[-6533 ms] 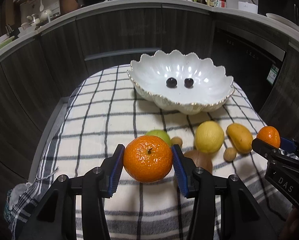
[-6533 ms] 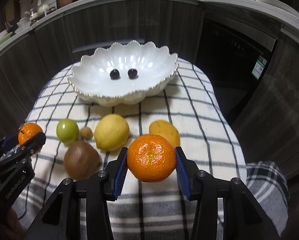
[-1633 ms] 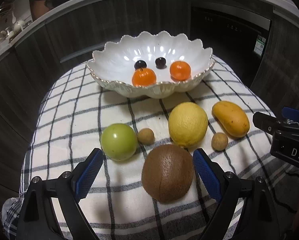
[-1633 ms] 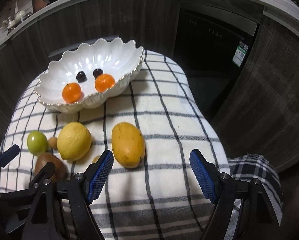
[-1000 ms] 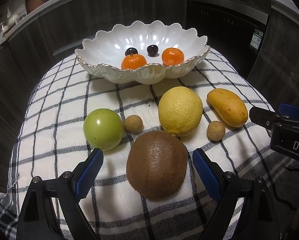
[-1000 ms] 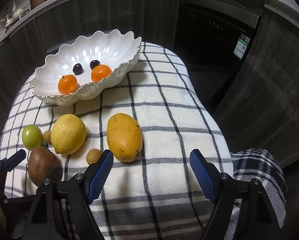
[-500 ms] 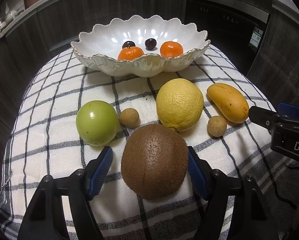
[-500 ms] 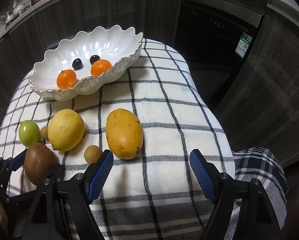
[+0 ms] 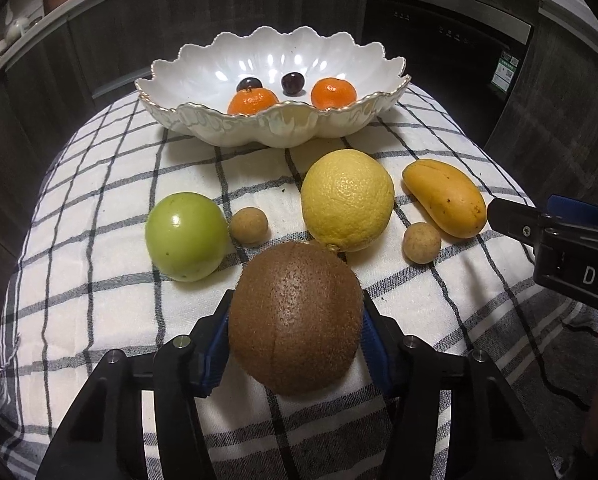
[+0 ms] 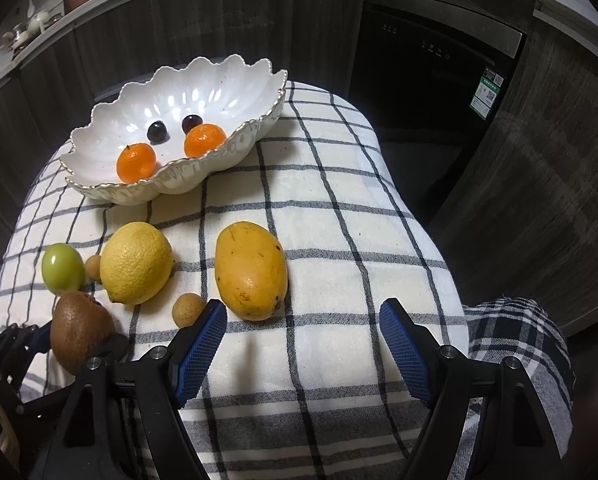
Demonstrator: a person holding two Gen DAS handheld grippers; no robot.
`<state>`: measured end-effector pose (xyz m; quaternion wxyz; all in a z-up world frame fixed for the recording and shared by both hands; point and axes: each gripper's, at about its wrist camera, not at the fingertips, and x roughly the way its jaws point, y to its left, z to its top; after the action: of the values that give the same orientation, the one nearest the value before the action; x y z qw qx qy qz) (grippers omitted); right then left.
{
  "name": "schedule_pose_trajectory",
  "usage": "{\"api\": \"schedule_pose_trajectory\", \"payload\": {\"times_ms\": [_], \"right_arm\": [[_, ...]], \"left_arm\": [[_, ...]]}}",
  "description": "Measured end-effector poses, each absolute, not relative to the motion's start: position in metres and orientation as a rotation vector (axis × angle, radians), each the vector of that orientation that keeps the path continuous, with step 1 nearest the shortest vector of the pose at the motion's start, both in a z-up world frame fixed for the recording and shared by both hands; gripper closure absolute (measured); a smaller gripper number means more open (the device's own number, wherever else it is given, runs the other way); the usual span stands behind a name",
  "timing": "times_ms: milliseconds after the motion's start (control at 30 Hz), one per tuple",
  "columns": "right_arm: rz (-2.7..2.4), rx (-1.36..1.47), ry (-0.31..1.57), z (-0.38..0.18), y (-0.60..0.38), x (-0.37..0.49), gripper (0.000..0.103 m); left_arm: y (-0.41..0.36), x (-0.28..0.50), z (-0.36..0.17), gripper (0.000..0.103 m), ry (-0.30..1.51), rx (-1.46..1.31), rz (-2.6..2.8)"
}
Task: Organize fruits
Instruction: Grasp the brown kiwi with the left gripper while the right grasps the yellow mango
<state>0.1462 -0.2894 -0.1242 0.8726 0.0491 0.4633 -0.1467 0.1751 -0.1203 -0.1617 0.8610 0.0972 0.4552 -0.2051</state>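
Note:
My left gripper (image 9: 295, 344) is shut on a brown kiwi (image 9: 295, 316), also seen in the right wrist view (image 10: 79, 330), low over the checked cloth. A white scalloped bowl (image 9: 283, 124) at the back holds two tangerines (image 9: 253, 102) (image 9: 333, 93) and two dark cherries (image 9: 293, 83). On the cloth lie a green apple (image 9: 186, 236), a lemon (image 9: 347, 199), a yellow mango (image 9: 445, 198) and two small longans (image 9: 249, 225) (image 9: 421, 242). My right gripper (image 10: 303, 344) is open and empty, just in front of the mango (image 10: 251, 270).
The checked cloth (image 10: 339, 208) covers a small rounded table that drops off at its right and near edges. Dark cabinets and a dishwasher (image 10: 431, 60) stand behind. The right gripper's body (image 9: 571, 256) shows at the right of the left wrist view.
My left gripper has moved forward around the kiwi and closed on it. My right gripper has stayed open and crept slightly nearer the mango.

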Motion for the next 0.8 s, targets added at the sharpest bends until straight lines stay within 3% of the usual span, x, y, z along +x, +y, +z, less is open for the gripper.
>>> {"api": "schedule_pose_trajectory", "payload": {"times_ms": [667, 800], "right_arm": [[-0.219, 0.079, 0.968, -0.13, -0.285, 0.186, 0.024], [-0.208, 0.068, 0.976, -0.138, -0.283, 0.194, 0.029]], "left_arm": [[-0.096, 0.185, -0.13, 0.047, 0.901, 0.149, -0.276], [-0.093, 0.188, -0.13, 0.047, 0.9, 0.142, -0.255]]}}
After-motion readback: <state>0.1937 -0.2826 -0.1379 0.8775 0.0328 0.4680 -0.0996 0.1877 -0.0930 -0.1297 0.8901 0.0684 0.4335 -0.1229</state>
